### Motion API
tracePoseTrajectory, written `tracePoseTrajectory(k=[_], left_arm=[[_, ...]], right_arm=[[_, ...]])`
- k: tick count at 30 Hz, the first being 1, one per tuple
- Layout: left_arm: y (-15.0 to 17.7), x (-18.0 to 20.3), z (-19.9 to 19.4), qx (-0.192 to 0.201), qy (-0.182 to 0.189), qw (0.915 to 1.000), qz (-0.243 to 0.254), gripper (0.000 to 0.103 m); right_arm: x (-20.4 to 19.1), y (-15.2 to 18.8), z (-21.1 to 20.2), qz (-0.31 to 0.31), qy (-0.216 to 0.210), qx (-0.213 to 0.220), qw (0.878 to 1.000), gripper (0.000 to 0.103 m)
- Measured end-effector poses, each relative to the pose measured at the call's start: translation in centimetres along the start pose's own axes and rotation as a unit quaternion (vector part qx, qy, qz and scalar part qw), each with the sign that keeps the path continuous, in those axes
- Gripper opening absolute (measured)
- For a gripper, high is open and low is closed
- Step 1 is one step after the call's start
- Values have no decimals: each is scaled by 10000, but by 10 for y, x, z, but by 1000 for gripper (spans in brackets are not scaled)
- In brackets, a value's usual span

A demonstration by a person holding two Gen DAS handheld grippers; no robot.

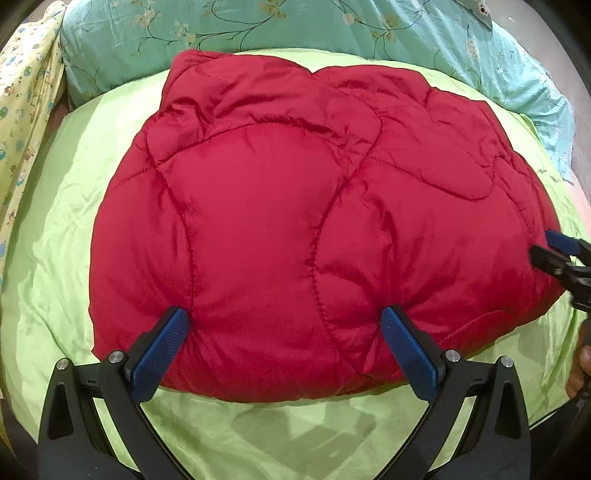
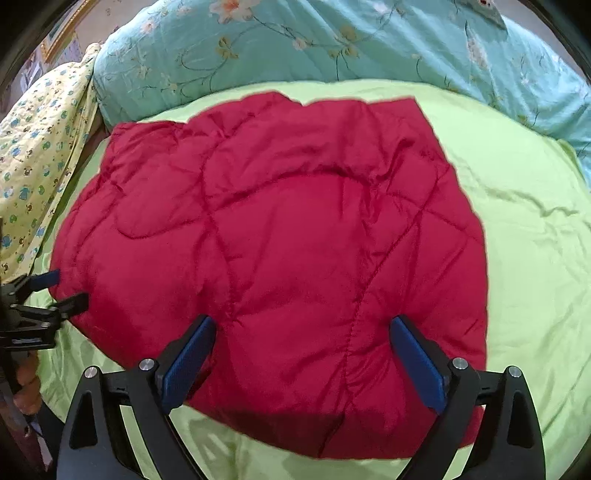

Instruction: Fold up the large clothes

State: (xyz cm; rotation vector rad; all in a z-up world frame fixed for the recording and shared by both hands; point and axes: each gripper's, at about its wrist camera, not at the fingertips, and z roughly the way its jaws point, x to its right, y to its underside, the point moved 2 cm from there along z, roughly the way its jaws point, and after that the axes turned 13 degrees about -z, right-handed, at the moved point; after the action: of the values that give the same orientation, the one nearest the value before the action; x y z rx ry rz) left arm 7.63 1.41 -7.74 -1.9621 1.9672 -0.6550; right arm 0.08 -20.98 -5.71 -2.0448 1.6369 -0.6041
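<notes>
A red quilted puffer jacket (image 1: 280, 229) lies folded into a thick bundle on the lime green sheet (image 1: 55, 236); it also shows in the right wrist view (image 2: 288, 258). My left gripper (image 1: 284, 321) is open, its blue pads pressed against the bundle's near edge, one on each side of a bulge. My right gripper (image 2: 303, 328) is open in the same way over the jacket's near edge. The right gripper also shows at the right edge of the left wrist view (image 1: 546, 247), and the left gripper at the left edge of the right wrist view (image 2: 62, 288).
A teal floral quilt (image 1: 295, 26) is bunched along the far side of the bed. A yellow patterned cloth (image 1: 22, 122) hangs at the far left. The green sheet (image 2: 535, 258) spreads around the jacket.
</notes>
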Motion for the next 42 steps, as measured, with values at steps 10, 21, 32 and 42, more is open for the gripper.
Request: tracePoseTrajectory(k=[10,21,32,42], left_arm=[[-2,0,4,38,42,10000,30,103],[-9,-7,-26,387,153,9990,-138,103],[-10,-10,4,64,93,9997,-194,103],[-22,-4,16,24,43,9998,-185,103]], right_arm=[[-4,3,24,-33,-74,-125,9999,100],[-4,3,32,14,-23,-18,10000,103],[-7,-16,7,32,-33,211,9998,101],[-1,-17,50,61,-38,-56,10000,103]])
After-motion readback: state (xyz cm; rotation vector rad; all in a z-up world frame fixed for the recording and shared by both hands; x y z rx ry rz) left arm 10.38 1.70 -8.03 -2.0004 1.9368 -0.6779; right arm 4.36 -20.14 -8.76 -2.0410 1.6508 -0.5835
